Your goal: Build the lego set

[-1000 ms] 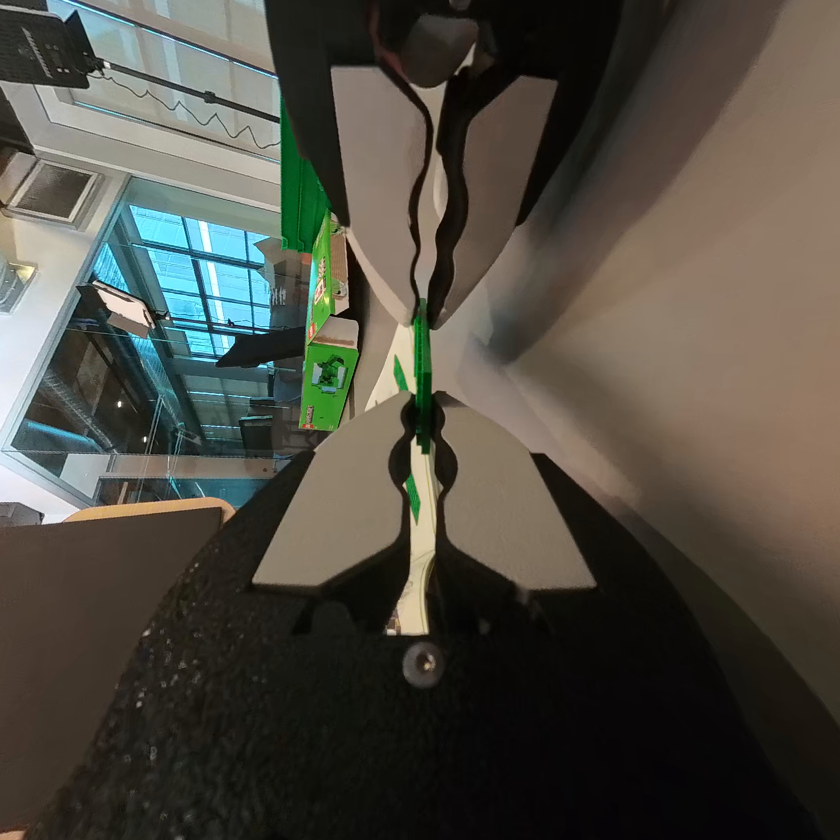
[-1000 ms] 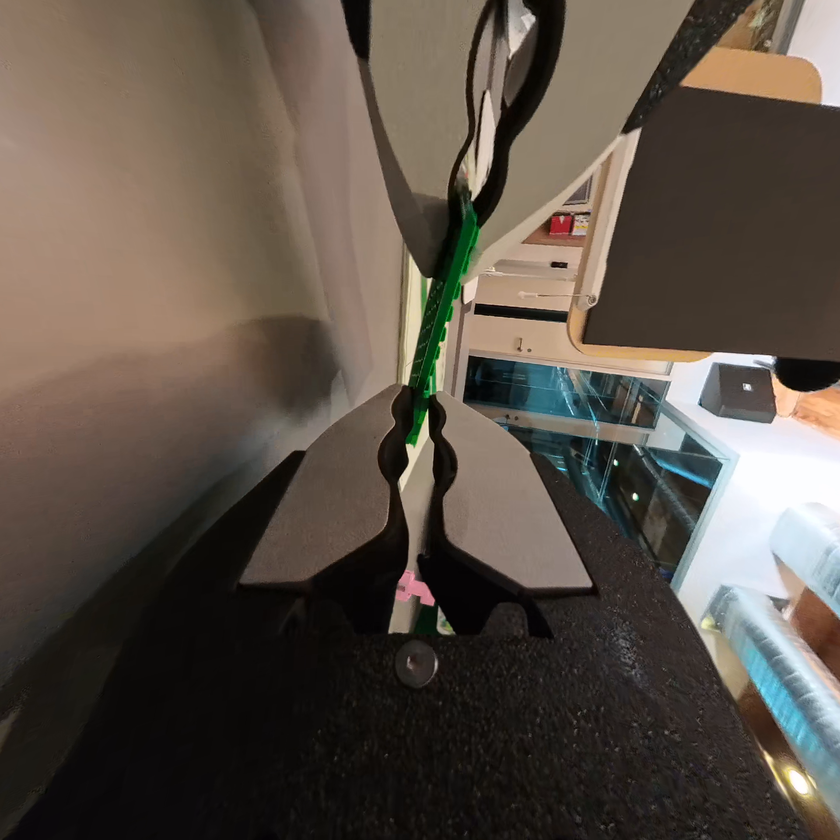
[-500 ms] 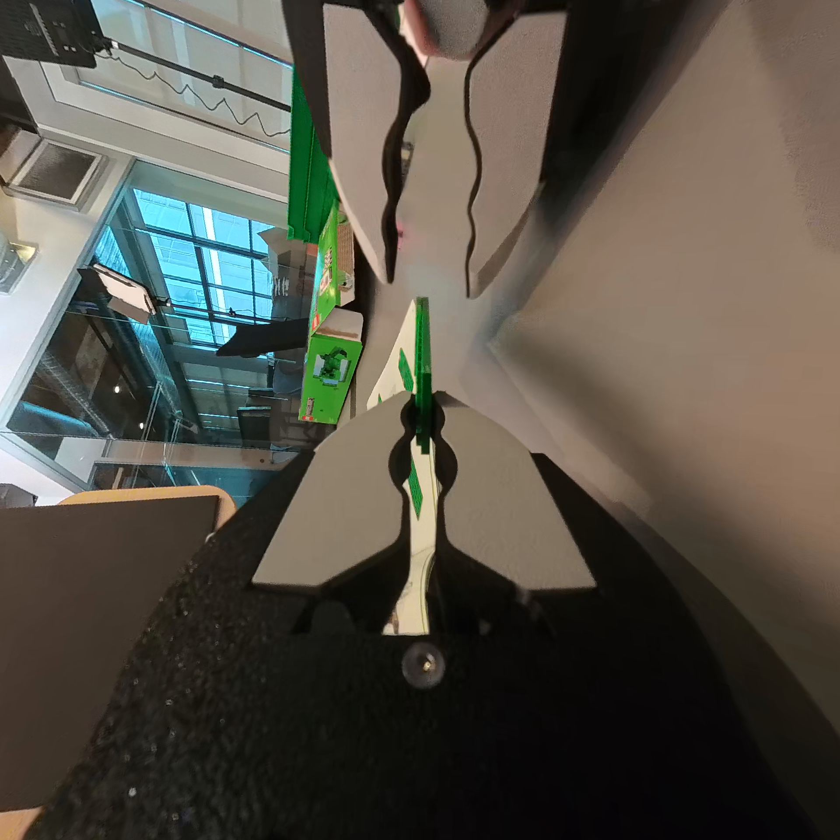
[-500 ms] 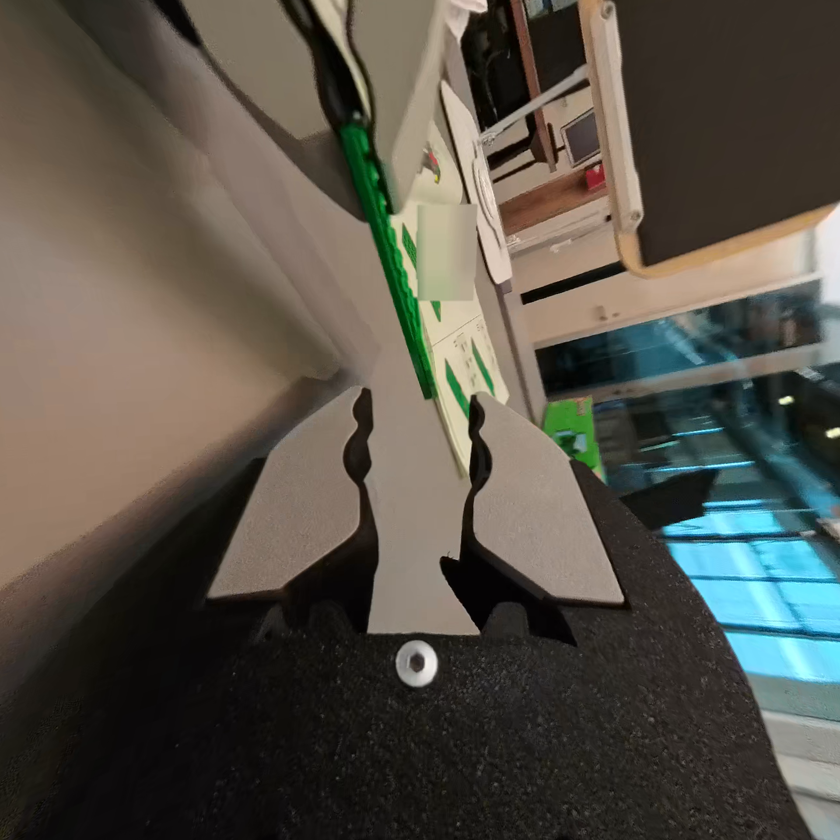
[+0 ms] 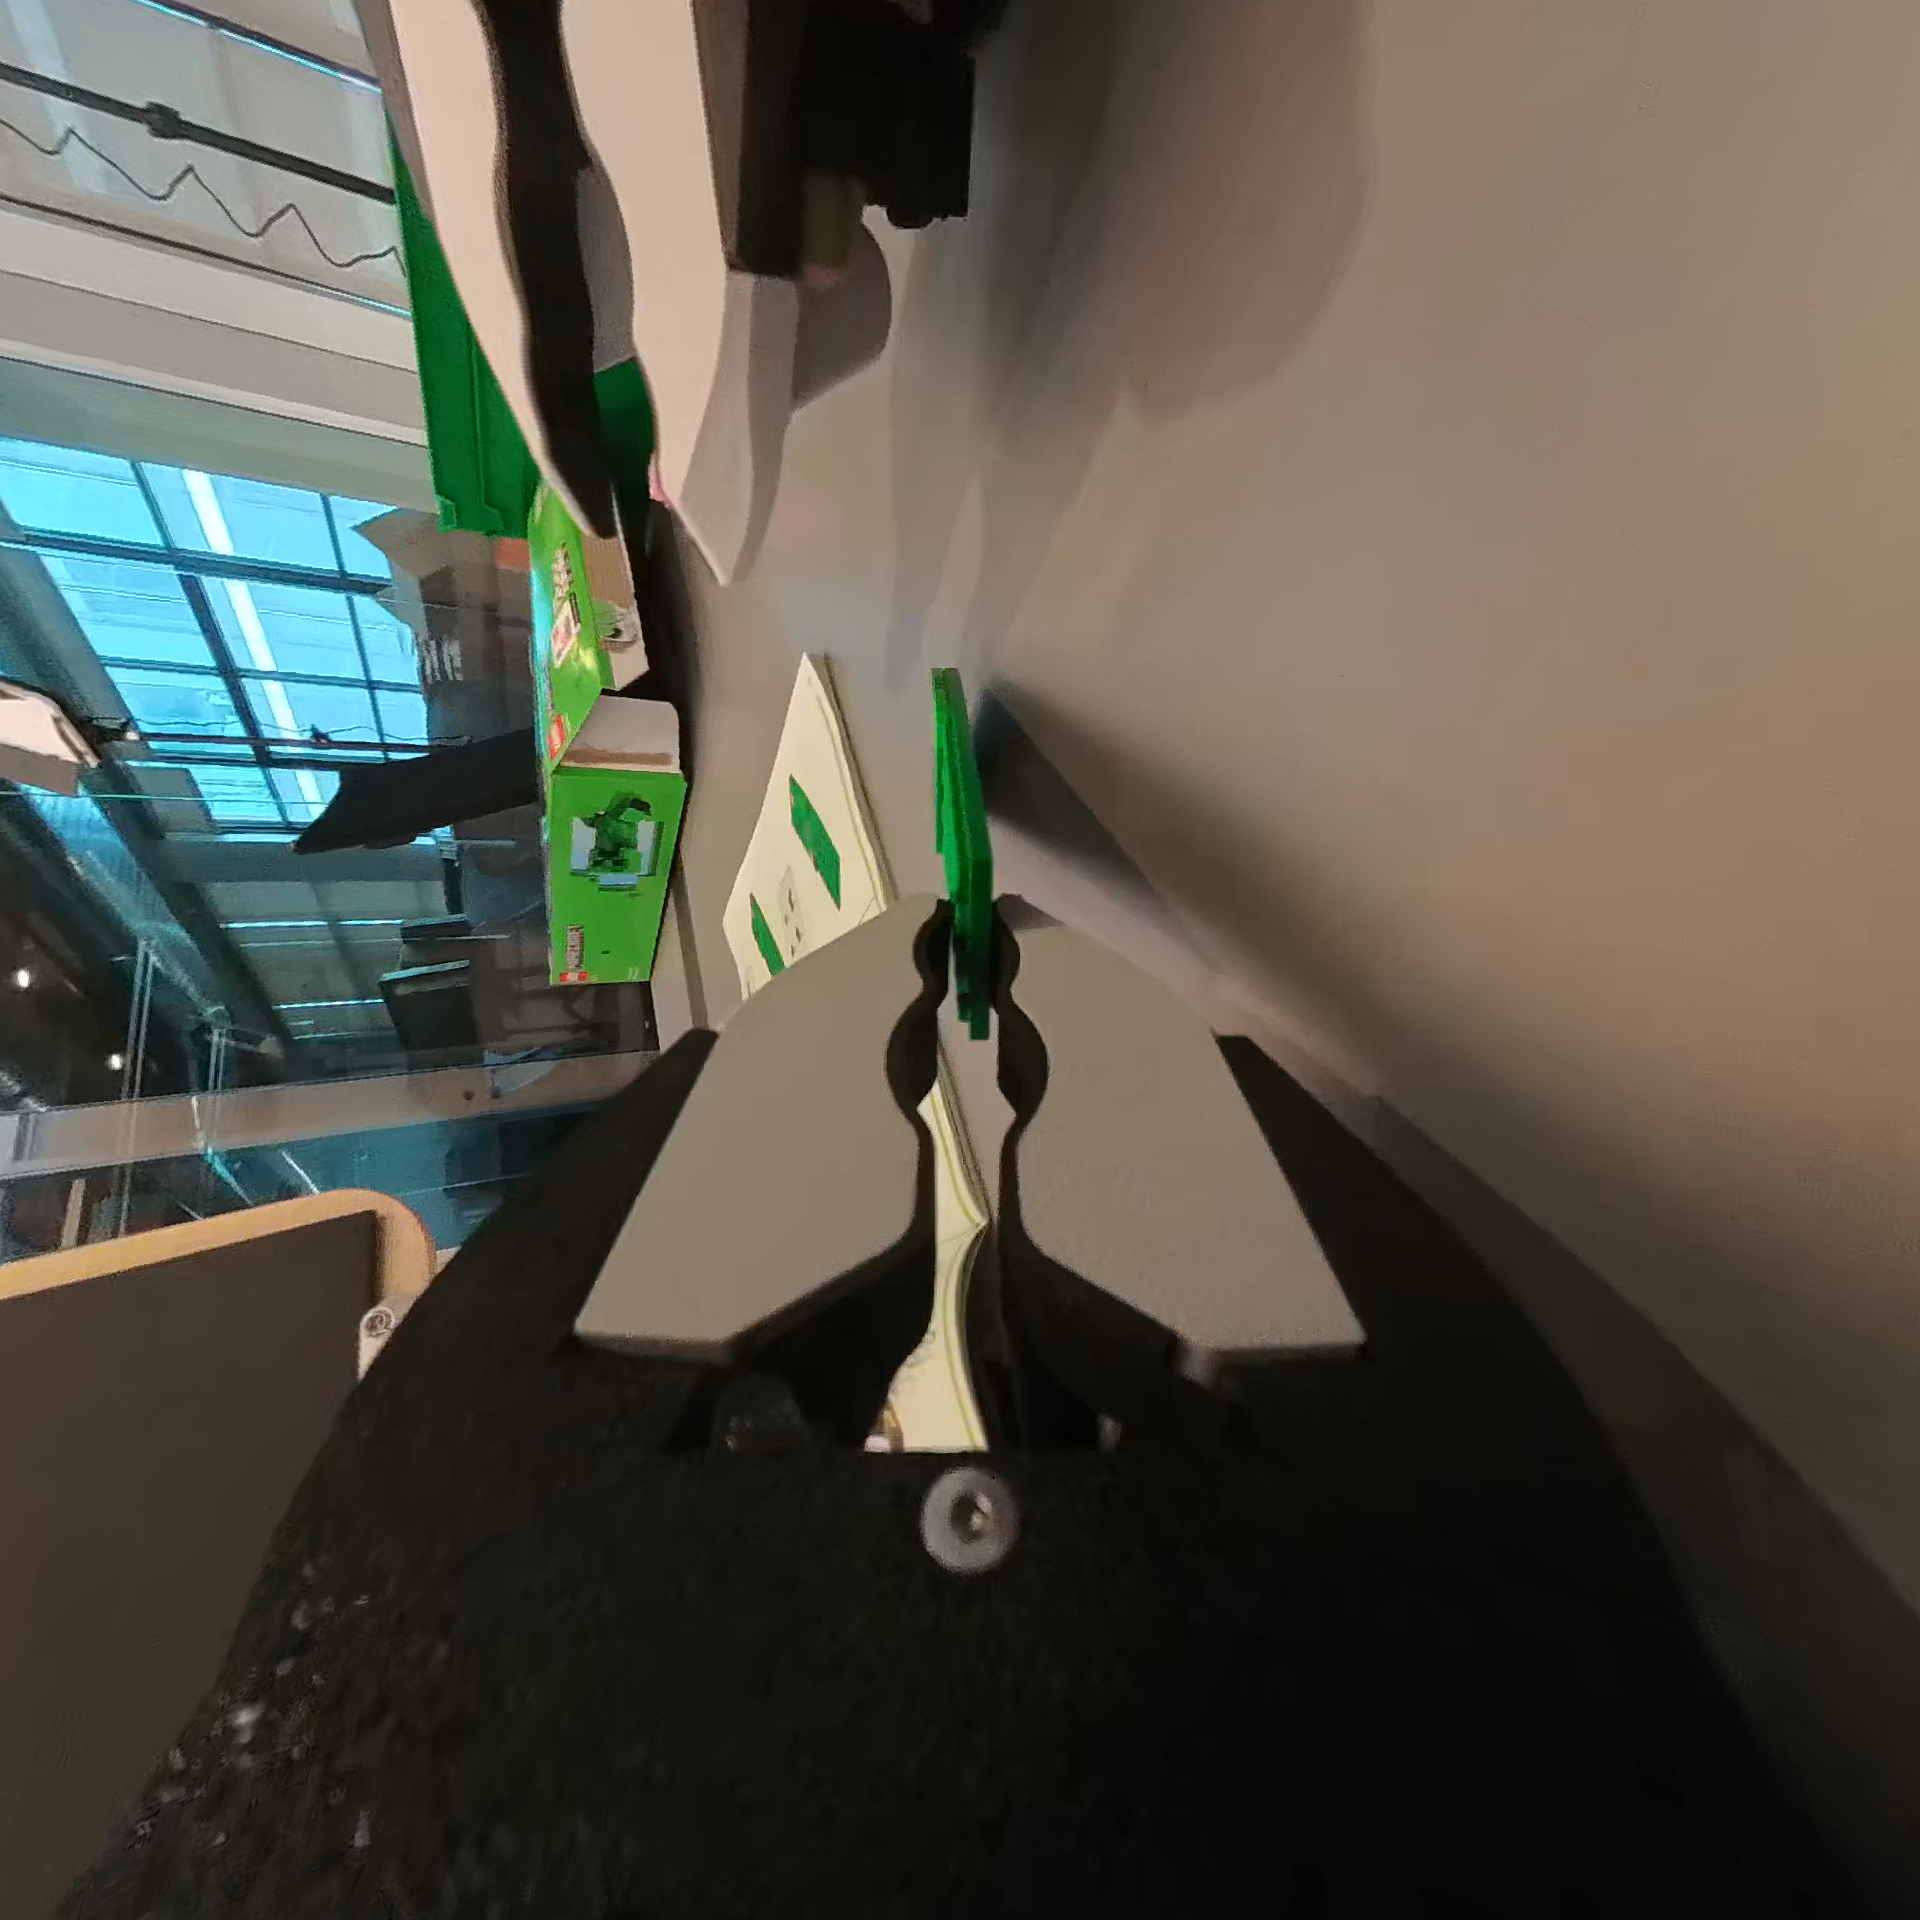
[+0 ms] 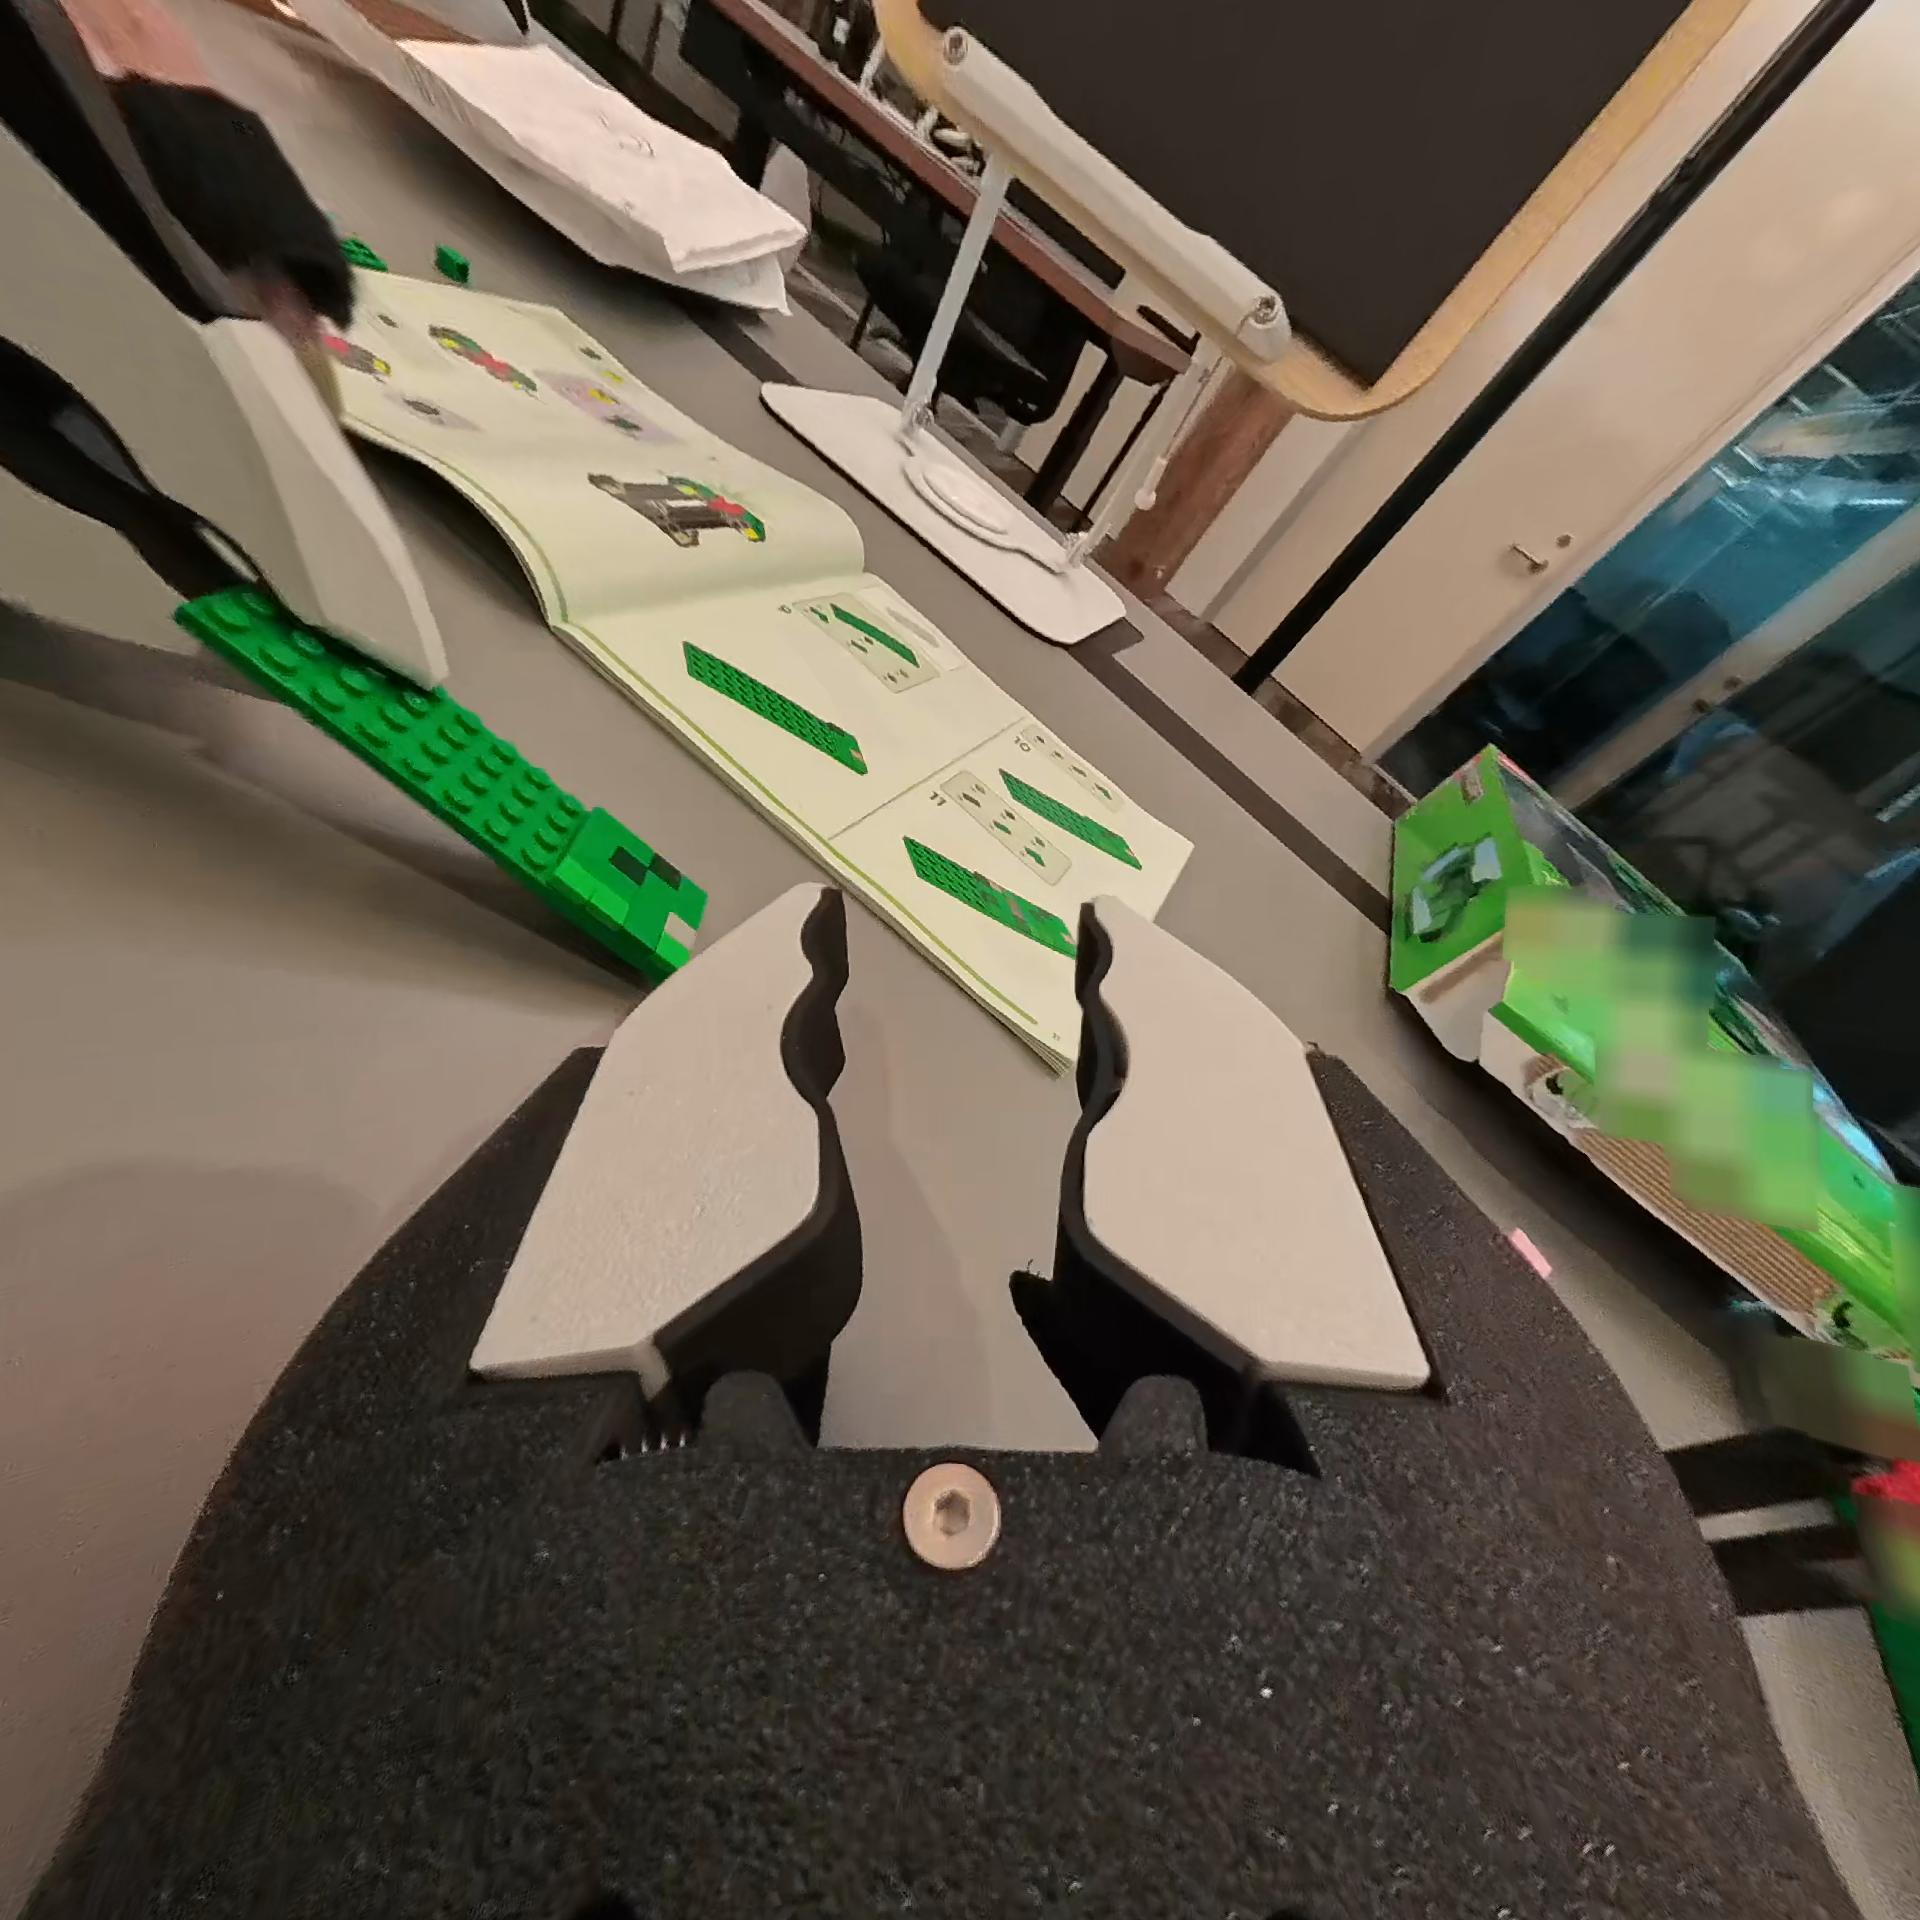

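The long flat green studded Lego plate [image 6: 416,732], with a small block of green, black and white bricks at its near end, is pinched at its far end by the left gripper [image 5: 968,935], clenched on its edge. The right gripper [image 6: 956,935] hangs released and empty just short of the brick end, the open pale instruction booklet [image 6: 790,665] ahead of it and the green cardboard set box [image 6: 1455,904] off to its right.

Held by one end only, the plate could lever or slip when a brick is pressed on. The left wrist view is blurred; the pinched end is partly covered, and the box is partly mosaicked.
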Motion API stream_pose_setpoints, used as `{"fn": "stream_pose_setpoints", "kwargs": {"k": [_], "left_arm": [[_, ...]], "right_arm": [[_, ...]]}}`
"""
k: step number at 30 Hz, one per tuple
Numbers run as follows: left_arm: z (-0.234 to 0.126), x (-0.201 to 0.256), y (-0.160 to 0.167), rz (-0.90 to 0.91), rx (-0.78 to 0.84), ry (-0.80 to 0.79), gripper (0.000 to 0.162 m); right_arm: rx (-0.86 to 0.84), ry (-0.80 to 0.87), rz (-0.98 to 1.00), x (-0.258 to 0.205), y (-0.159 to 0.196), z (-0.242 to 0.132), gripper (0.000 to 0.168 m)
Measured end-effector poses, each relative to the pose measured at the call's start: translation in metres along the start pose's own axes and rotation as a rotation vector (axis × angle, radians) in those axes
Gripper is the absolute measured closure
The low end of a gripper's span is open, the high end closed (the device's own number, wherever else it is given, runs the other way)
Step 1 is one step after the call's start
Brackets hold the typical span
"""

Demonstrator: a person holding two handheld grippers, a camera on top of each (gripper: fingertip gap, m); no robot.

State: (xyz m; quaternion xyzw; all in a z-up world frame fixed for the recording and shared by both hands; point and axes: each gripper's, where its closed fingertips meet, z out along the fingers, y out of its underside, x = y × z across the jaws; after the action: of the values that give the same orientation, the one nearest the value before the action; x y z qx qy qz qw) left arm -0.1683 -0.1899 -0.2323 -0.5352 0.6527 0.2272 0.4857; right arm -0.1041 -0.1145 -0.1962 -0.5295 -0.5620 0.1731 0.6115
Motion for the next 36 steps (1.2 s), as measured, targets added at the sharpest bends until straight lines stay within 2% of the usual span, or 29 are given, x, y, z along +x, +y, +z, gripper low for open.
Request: {"fn": "stream_pose_setpoints", "kwargs": {"k": [2, 6, 9, 13, 18, 23, 26, 29, 33, 36], "left_arm": [[-0.002, -0.006, 0.004, -0.025, -0.003, -0.004, 0.156], [-0.011, -0.001, 0.002, -0.072, 0.052, 0.103, 0.126], [-0.017, -0.001, 0.011, -0.1, 0.02, 0.151, 0.112], [-0.027, 0.002, 0.022, -0.216, 0.001, 0.231, 0.109], [-0.045, 0.021, 0.027, -0.423, -0.082, 0.534, 0.11], [-0.051, 0.014, 0.035, -0.597, -0.135, 0.624, 0.096], [-0.05, 0.003, 0.039, -0.675, -0.131, 0.548, 0.089], [-0.048, -0.018, 0.04, -0.816, -0.08, 0.367, 0.094], [-0.047, -0.033, 0.044, -1.065, 0.015, 0.128, 0.095], [-0.051, -0.039, 0.054, -1.177, 0.059, -0.061, 0.095]], "right_arm": [[0.009, -0.013, -0.003, -0.002, -0.001, 0.0, 0.128], [0.023, -0.036, -0.005, -0.006, -0.003, -0.001, 0.129], [0.035, -0.049, 0.002, -0.007, -0.005, -0.002, 0.129], [0.052, -0.059, 0.024, -0.007, -0.007, -0.003, 0.131], [0.066, -0.064, 0.058, -0.004, -0.008, -0.004, 0.134], [0.075, -0.059, 0.073, -0.002, -0.009, -0.005, 0.135], [0.082, -0.051, 0.086, 0.0, -0.009, -0.006, 0.135], [0.095, -0.045, 0.105, 0.003, -0.01, -0.007, 0.135], [0.114, -0.035, 0.155, 0.007, -0.013, -0.007, 0.135], [0.158, -0.031, 0.21, 0.01, -0.019, -0.008, 0.135]]}}
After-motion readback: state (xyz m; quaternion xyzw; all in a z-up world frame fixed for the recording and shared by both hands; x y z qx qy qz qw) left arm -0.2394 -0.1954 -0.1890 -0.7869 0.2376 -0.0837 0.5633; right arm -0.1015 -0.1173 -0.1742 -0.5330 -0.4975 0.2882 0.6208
